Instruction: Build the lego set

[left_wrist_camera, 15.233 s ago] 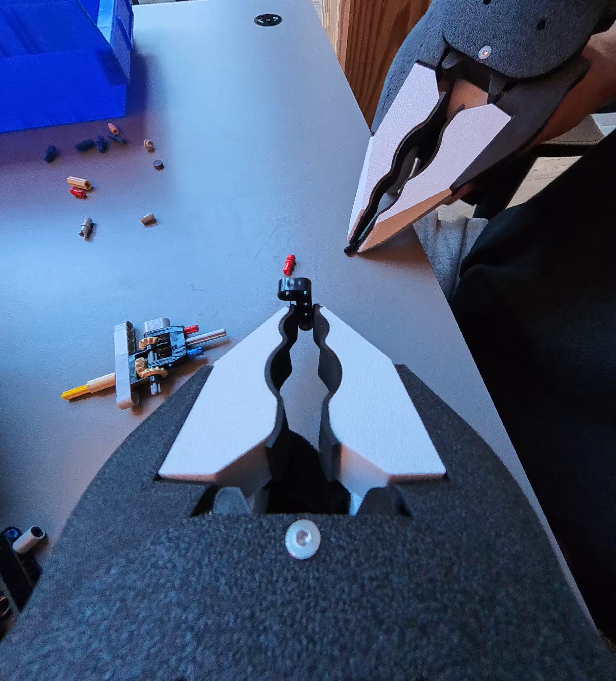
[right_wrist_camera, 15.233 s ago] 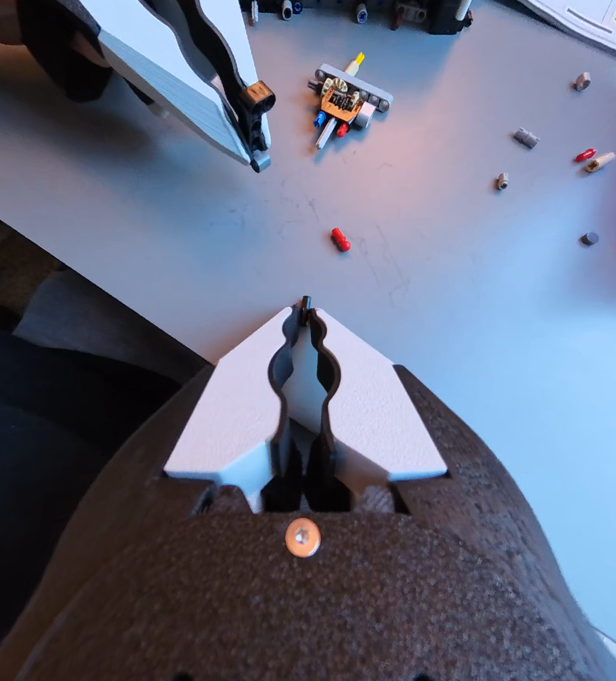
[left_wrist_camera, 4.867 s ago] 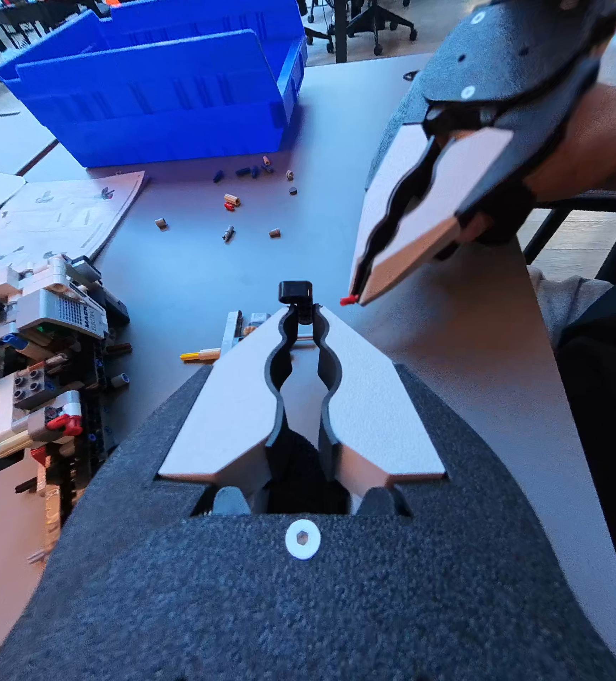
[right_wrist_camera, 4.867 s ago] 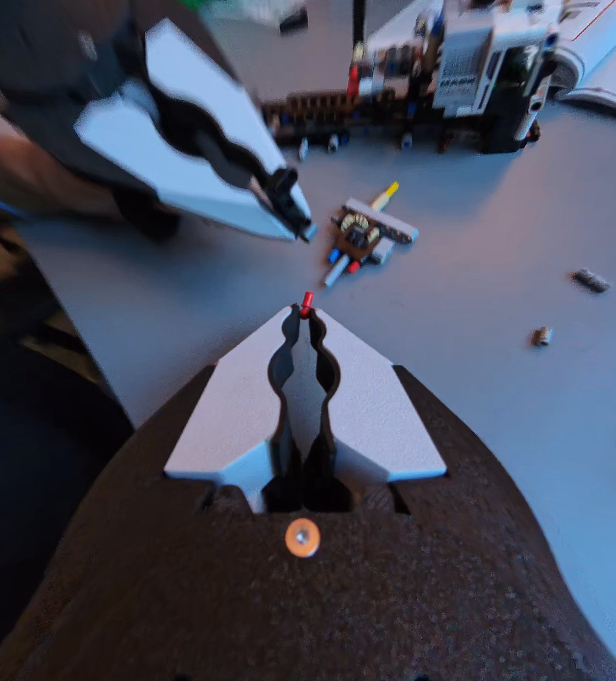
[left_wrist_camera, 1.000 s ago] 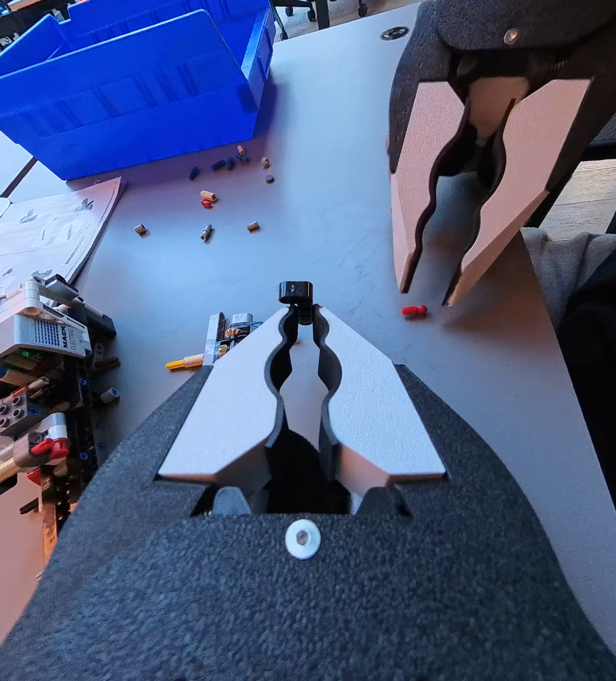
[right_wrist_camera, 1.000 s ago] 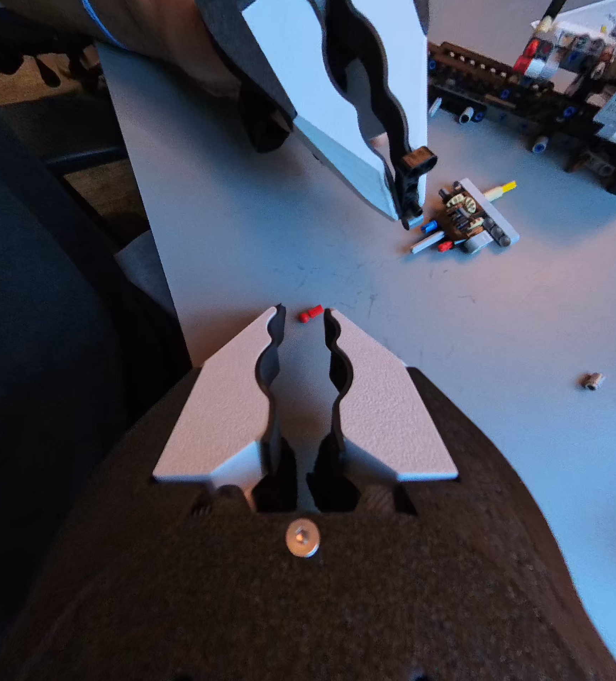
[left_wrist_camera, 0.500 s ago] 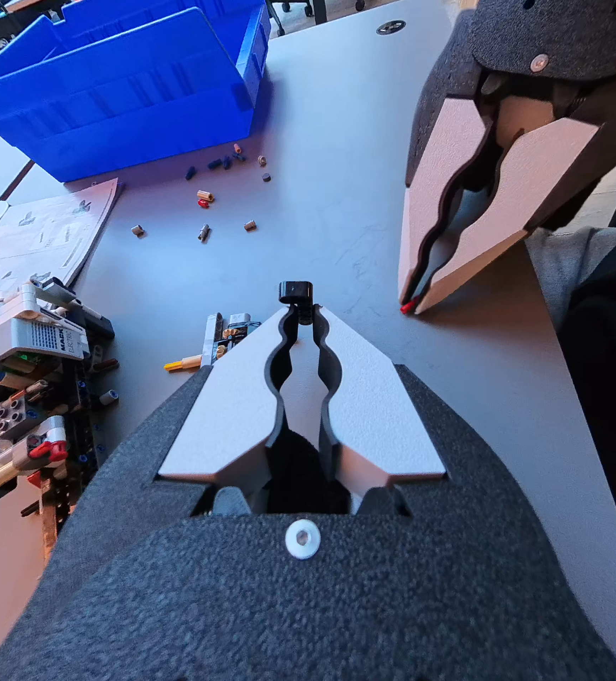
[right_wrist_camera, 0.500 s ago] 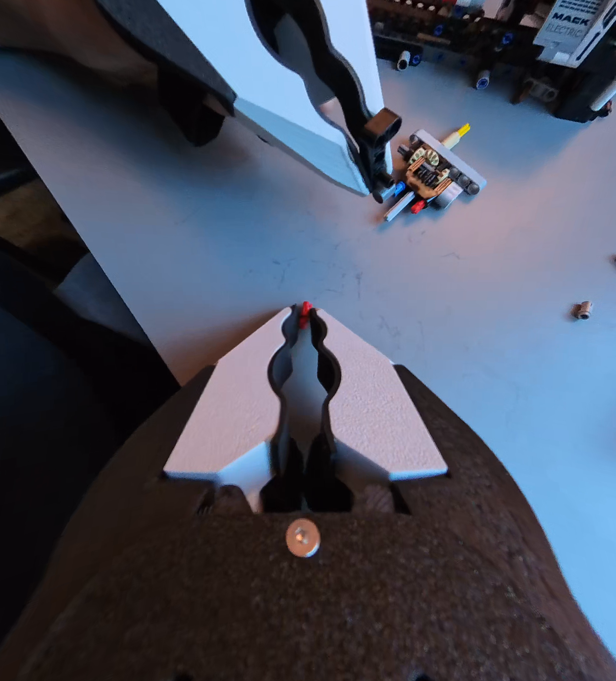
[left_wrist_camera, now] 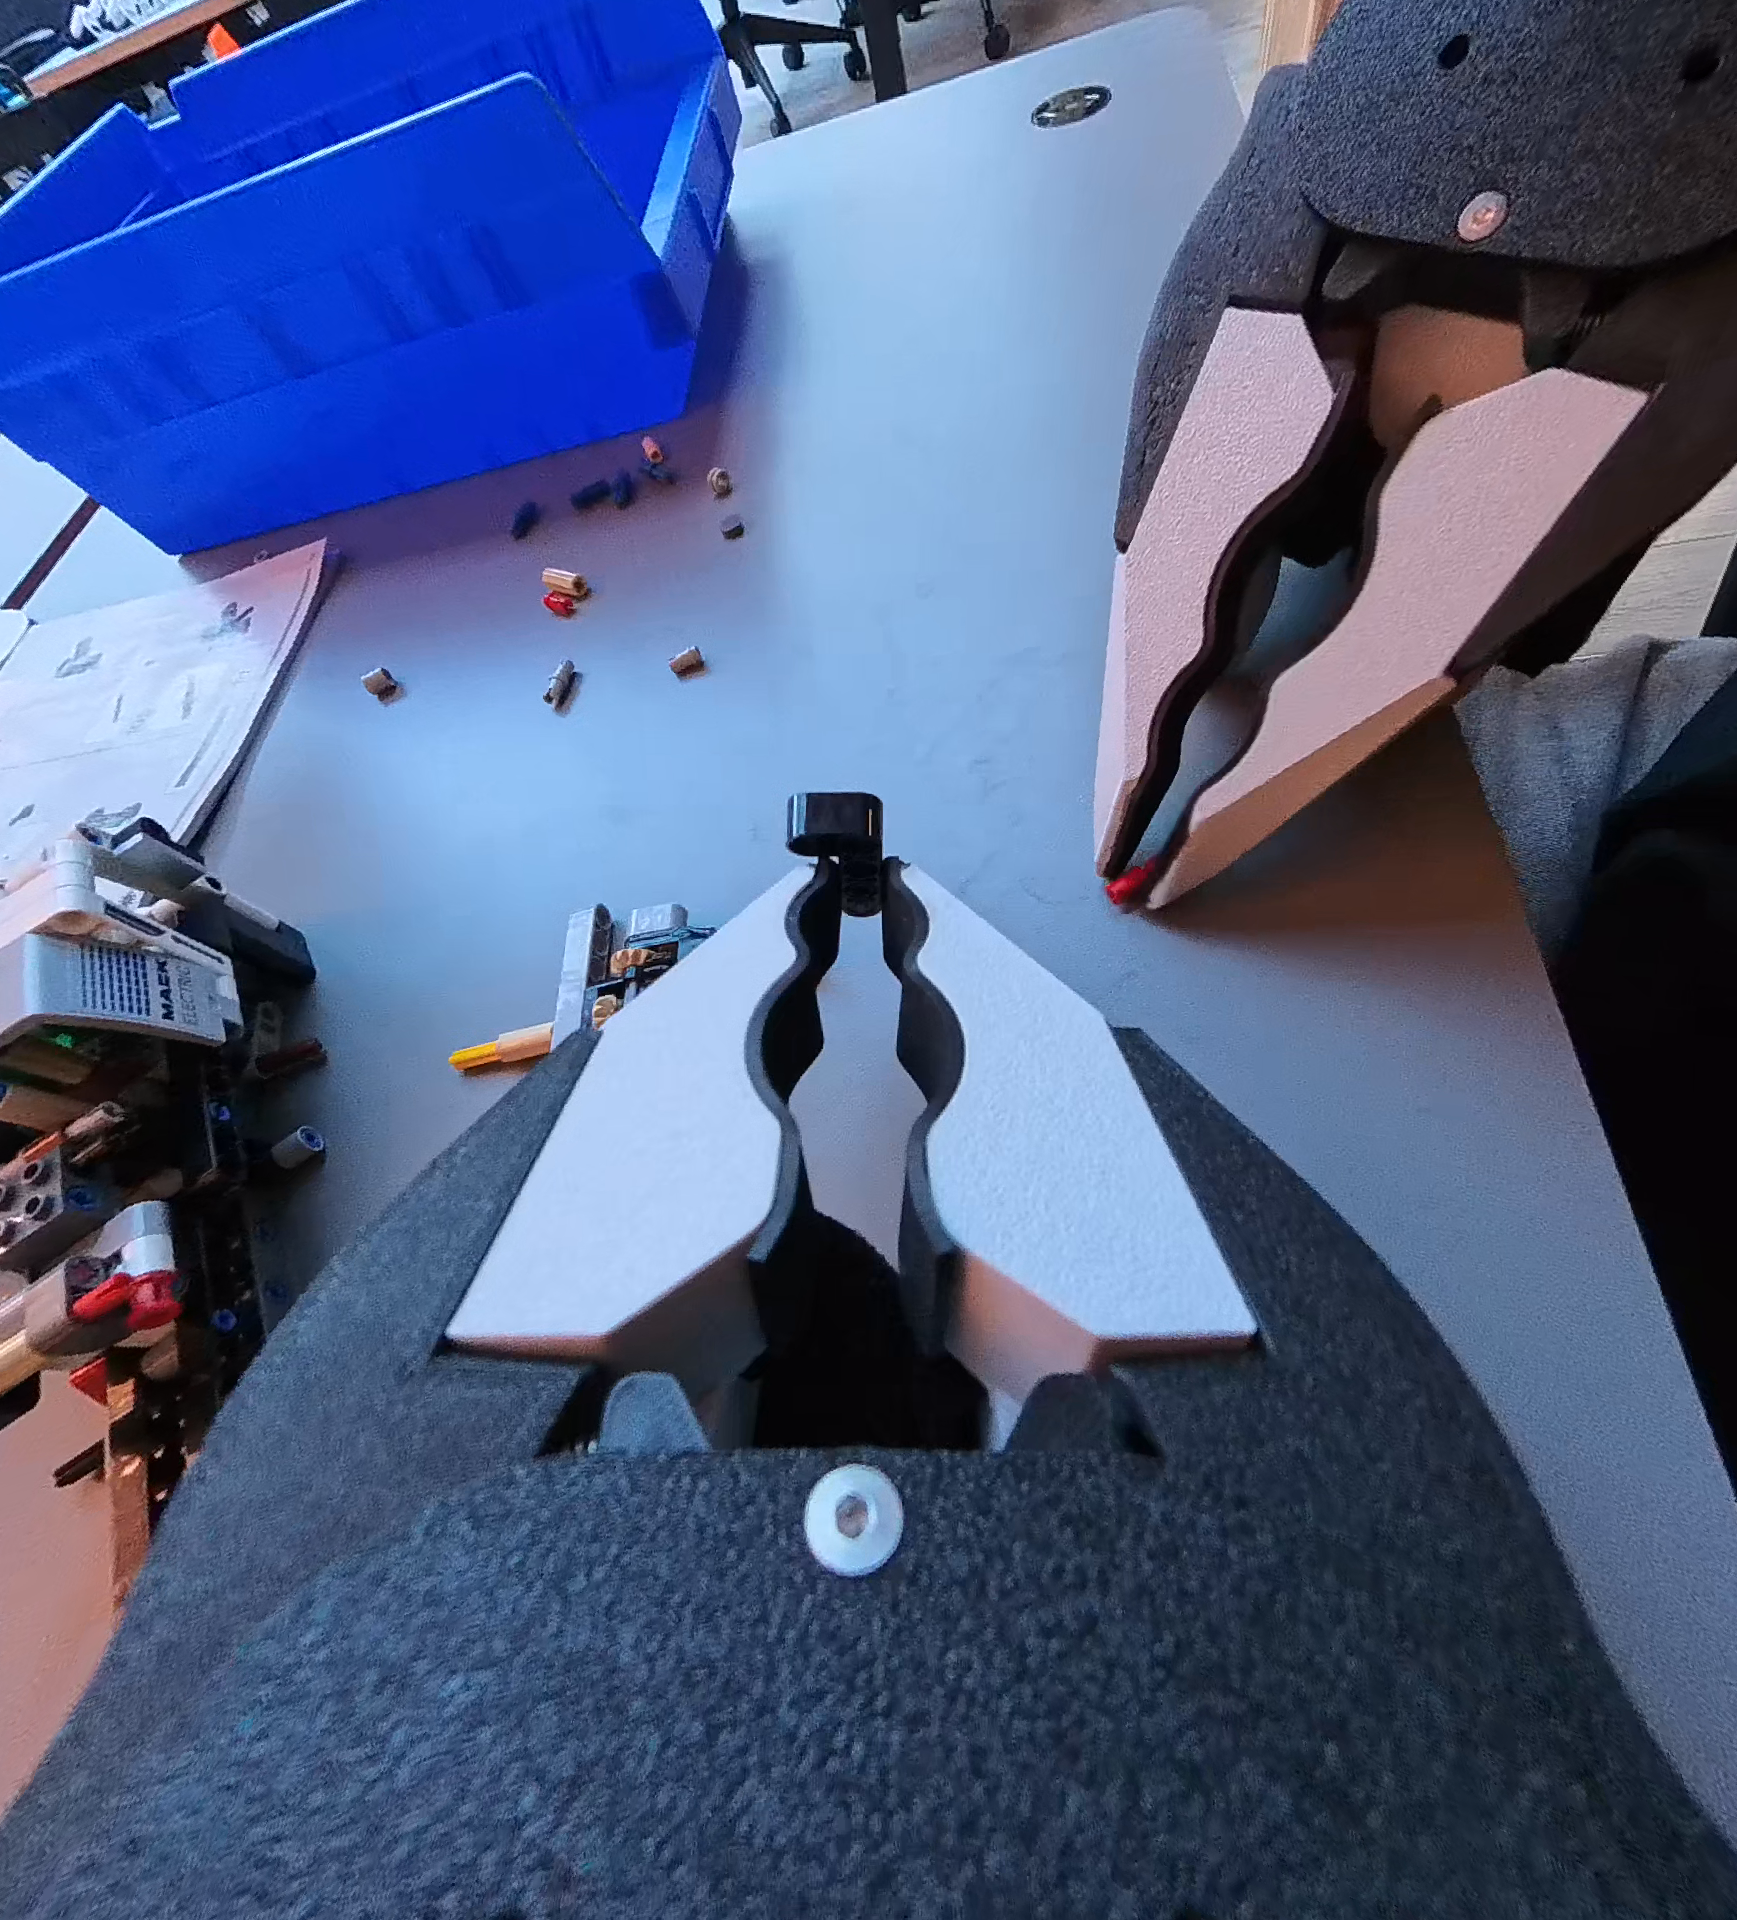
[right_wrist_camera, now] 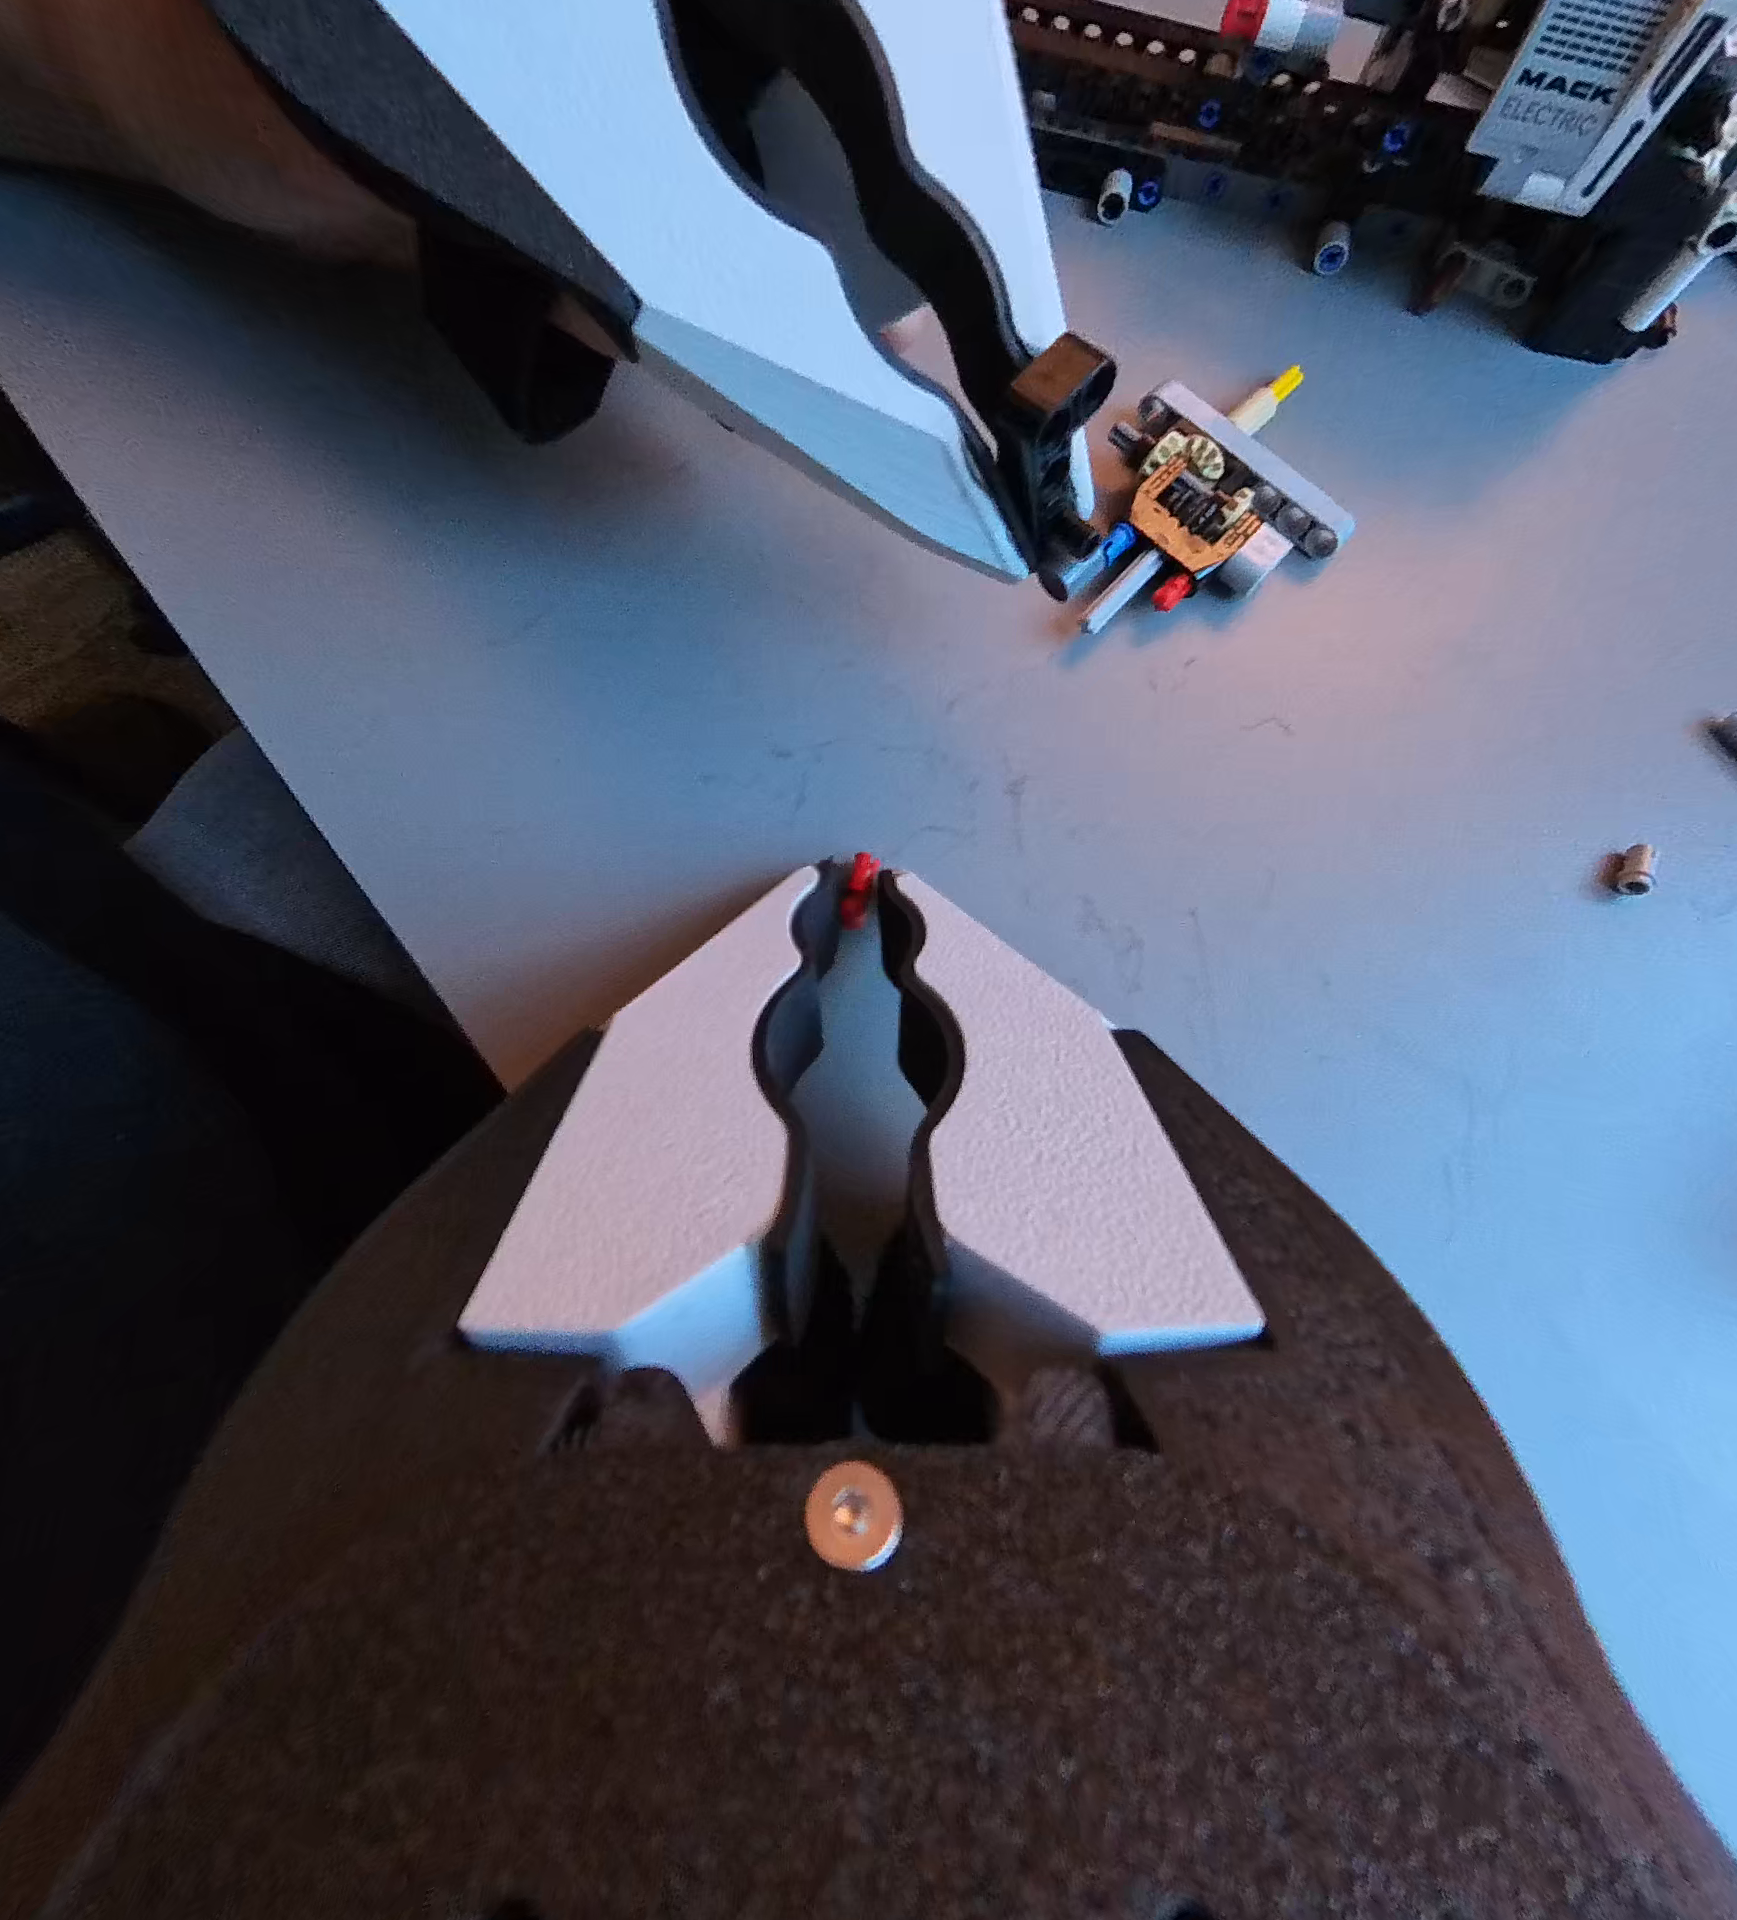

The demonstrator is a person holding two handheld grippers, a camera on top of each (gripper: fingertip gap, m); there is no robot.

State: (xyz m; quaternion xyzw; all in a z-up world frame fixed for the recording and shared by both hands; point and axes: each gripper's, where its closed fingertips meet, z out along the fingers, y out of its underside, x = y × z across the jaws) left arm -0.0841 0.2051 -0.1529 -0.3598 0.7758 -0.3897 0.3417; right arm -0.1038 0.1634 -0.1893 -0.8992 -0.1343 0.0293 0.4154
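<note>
My left gripper (left_wrist_camera: 856, 883) is shut on a black connector piece (left_wrist_camera: 836, 823) that sticks out past its tips, held above the grey table (left_wrist_camera: 947, 436). It also shows in the right wrist view (right_wrist_camera: 1046, 499) with the black piece (right_wrist_camera: 1051, 416). My right gripper (right_wrist_camera: 859, 883) is shut on a small red pin (right_wrist_camera: 857, 888) at the table's near edge; in the left wrist view the right gripper (left_wrist_camera: 1139, 883) pinches the red pin (left_wrist_camera: 1122, 886) low on the table. A small sub-assembly (right_wrist_camera: 1217, 499) with tan gears, a grey beam and a yellow axle lies by the left gripper's tips.
A blue bin (left_wrist_camera: 324, 301) stands at the back left. An instruction booklet (left_wrist_camera: 116, 686) lies in front of it. A large partly built model (left_wrist_camera: 64, 1091) is at the left. Several small loose pins (left_wrist_camera: 573, 592) are scattered mid-table. The table edge (right_wrist_camera: 344, 831) and a person's dark clothing are close by. Left tips to right tips: about 6 cm. My right tips are about 20 cm from the large partly built model (left_wrist_camera: 64, 1091), my left tips only 15 cm.
My right gripper closed on the red pin lying on the table and now holds it. My left gripper kept its hold on the black piece and barely moved.
</note>
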